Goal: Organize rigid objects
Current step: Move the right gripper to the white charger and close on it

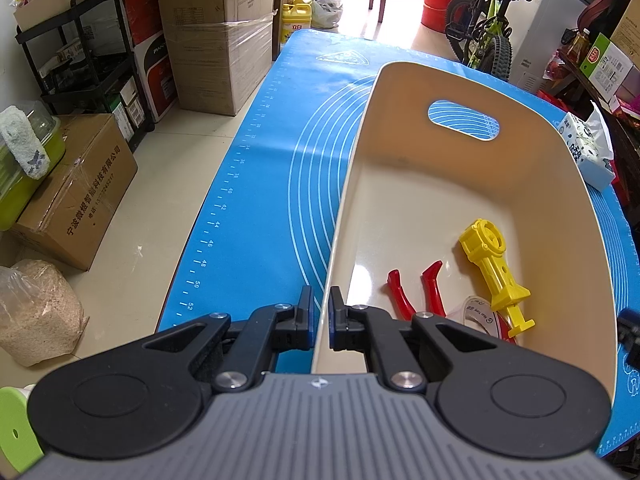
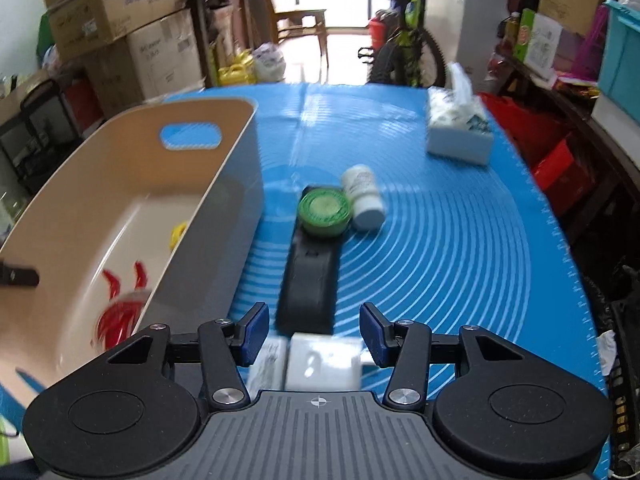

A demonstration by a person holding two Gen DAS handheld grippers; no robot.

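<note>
Right now my left tongs [image 1: 321,320] pinch the near wall of the cream plastic bin [image 1: 400,184], their pads closed on its rim, holding it steady on the table. My right tongs [image 2: 314,334] stand apart and empty, tilted down over a white boxy item [image 2: 320,364] lying just below them at the near edge; it is blurred, so I cannot name it more closely.

Inside the bin lie red-handled pliers [image 1: 416,292], a yellow plastic toy tool [image 1: 494,264] and a roll of clear tape [image 1: 478,314], so part of the sorting looks done. Left outside, as I judge it, are the white item, a long black remote-like bar [image 2: 310,284], a green round tin [image 2: 325,210] resting on the bar's far end, and a white pill bottle [image 2: 362,196] lying on its side, touching the tin. A tissue pack [image 2: 460,128] stands further off toward the far right; whether it belongs in the bin I cannot tell.

Under everything is a blue silicone mat [image 2: 440,260] printed with white rings and ruler marks. Around the table the room is crowded: stacked cardboard boxes [image 1: 216,36], a black shelf rack [image 1: 80,52], a green children's bicycle [image 1: 486,24], yellow jugs [image 1: 297,16] on a pale tiled floor.
</note>
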